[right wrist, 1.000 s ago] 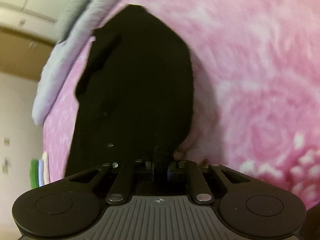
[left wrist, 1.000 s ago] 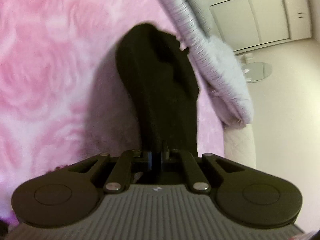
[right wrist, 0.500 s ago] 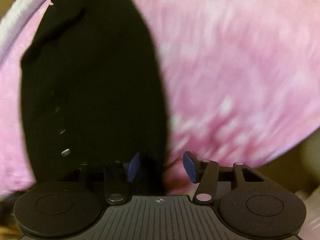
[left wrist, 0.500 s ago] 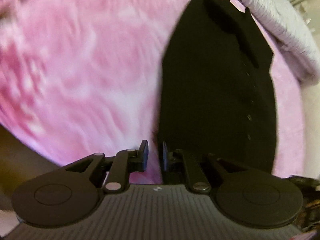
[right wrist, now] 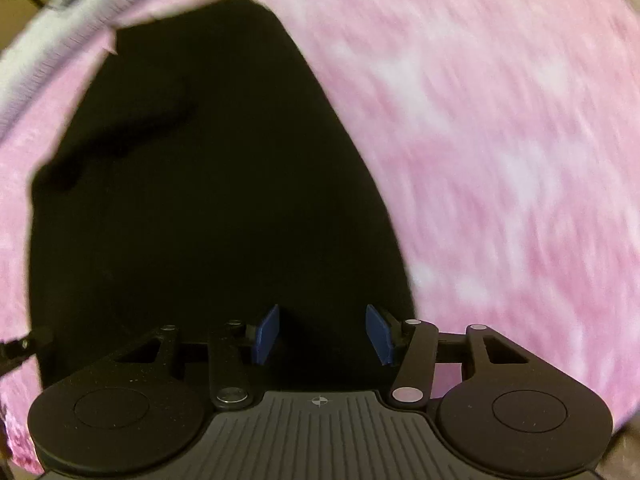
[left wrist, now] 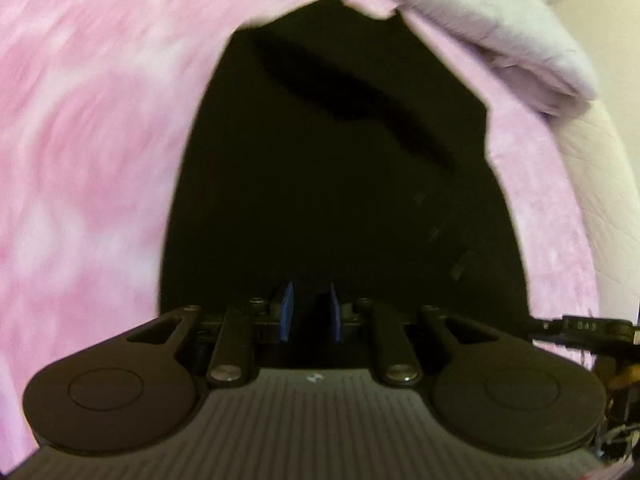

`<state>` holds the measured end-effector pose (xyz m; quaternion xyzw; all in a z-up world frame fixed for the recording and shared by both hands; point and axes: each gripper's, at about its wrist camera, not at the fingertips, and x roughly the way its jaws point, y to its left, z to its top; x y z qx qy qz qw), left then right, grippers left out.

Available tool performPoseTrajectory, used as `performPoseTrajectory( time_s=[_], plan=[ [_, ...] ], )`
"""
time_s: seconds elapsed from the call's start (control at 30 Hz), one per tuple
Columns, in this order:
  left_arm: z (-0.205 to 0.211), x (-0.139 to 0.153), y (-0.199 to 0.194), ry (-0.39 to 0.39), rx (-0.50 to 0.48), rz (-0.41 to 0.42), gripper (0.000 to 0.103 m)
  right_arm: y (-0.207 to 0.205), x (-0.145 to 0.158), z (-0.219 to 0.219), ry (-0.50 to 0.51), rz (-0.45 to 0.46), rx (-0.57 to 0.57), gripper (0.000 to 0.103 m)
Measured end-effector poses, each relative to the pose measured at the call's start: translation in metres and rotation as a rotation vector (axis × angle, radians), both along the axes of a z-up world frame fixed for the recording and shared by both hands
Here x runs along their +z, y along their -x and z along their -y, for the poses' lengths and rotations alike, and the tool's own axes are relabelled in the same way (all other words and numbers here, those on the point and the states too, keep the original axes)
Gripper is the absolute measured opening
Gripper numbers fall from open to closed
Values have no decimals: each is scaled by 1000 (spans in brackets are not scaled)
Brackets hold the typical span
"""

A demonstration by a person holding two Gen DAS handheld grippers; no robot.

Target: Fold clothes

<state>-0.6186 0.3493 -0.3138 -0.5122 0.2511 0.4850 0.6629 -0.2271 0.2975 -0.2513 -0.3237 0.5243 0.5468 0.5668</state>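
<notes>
A black garment (left wrist: 332,184) lies flat, folded lengthwise, on a pink fleece blanket (left wrist: 88,160). Small buttons run down its right side in the left wrist view. My left gripper (left wrist: 309,312) hovers over the garment's near edge, its jaws opening, a narrow gap between the blue pads (left wrist: 286,310) and nothing pinched. In the right wrist view the same garment (right wrist: 208,200) fills the left half over the pink blanket (right wrist: 500,160). My right gripper (right wrist: 323,334) stands open above the near edge, blue pads (right wrist: 267,332) wide apart and empty.
A grey-lilac bedspread (left wrist: 500,36) is bunched along the far right of the bed, also seen as the bedspread (right wrist: 44,36) at upper left. Pale floor (left wrist: 608,92) lies beyond the bed's right edge. The other gripper's tip (left wrist: 588,326) pokes in at right.
Both grippers held the black garment lifted a second ago; they laid it flat and let go. Both pairs of jaws have spread, and both hands have shifted over its near edge.
</notes>
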Motion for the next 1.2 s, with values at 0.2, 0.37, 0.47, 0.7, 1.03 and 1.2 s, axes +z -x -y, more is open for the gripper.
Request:
performPoseTrajectory(
  time_s=[0.2, 0.37, 0.47, 0.7, 1.03, 1.2],
  plan=[
    [-84, 13, -17, -118, -46, -32, 26, -1, 7, -70, -87, 12, 128, 53],
    [-143, 11, -35, -165, -64, -66, 27, -3, -10, -131, -155, 19, 257, 53],
    [-171, 8, -44, -185, -82, -83, 28, 2, 2, -175, -265, -14, 325, 53],
    [-236, -16, -48, -166, -53, -83, 30, 12, -6, -276, -355, -133, 354, 53],
    [-268, -43, -50, -120, -127, -86, 33, 32, -51, -309, -285, -152, 477, 52],
    [-264, -48, -68, -151, -273, -182, 37, 49, -42, -300, -395, -89, 670, 53]
  ],
)
